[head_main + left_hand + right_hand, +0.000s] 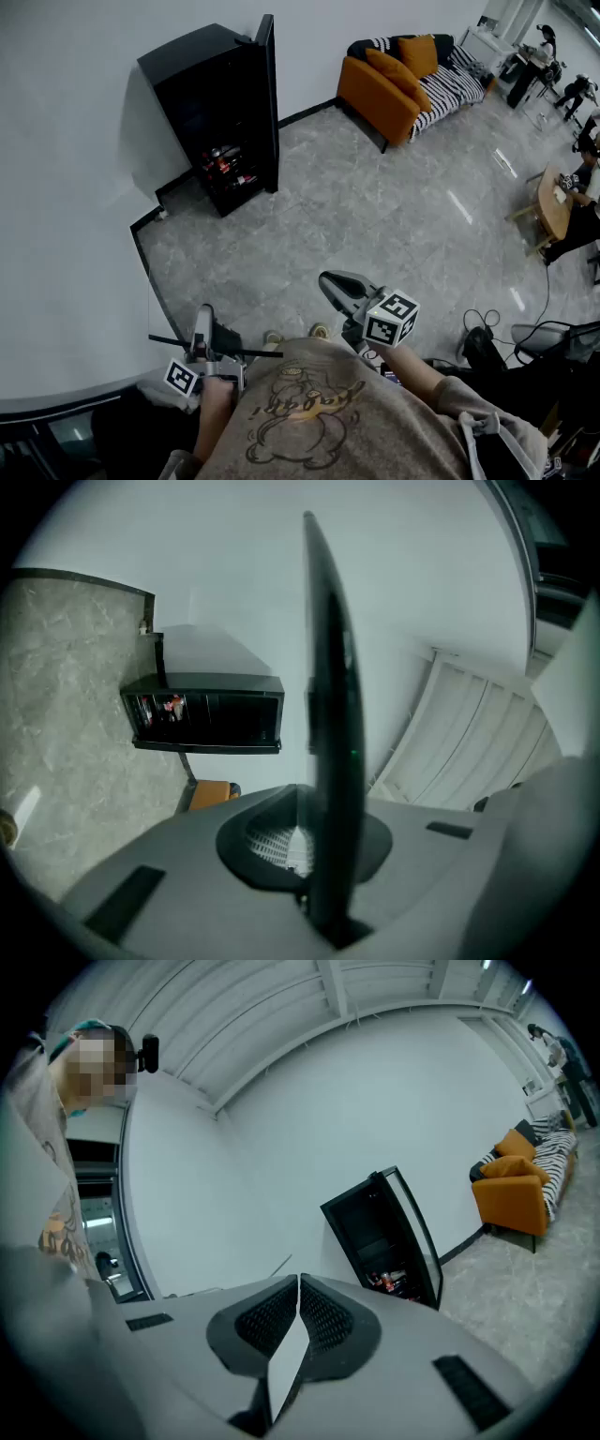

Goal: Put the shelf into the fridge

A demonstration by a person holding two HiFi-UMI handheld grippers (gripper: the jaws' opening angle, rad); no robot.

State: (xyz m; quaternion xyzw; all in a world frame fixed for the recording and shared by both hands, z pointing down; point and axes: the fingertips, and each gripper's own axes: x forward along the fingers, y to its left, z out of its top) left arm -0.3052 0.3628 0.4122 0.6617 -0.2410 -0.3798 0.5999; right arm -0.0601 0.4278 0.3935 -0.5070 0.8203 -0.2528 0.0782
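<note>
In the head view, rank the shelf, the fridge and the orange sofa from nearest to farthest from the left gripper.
1. shelf: clamped edge-on between the jaws of the left gripper.
2. fridge: ahead against the wall, upper left, door open.
3. orange sofa: farthest, upper right, along the same wall.

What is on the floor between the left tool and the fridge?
Nothing but bare grey floor, as the head view shows. The left tool grips the shelf, and the fridge stands with its door open.
</note>
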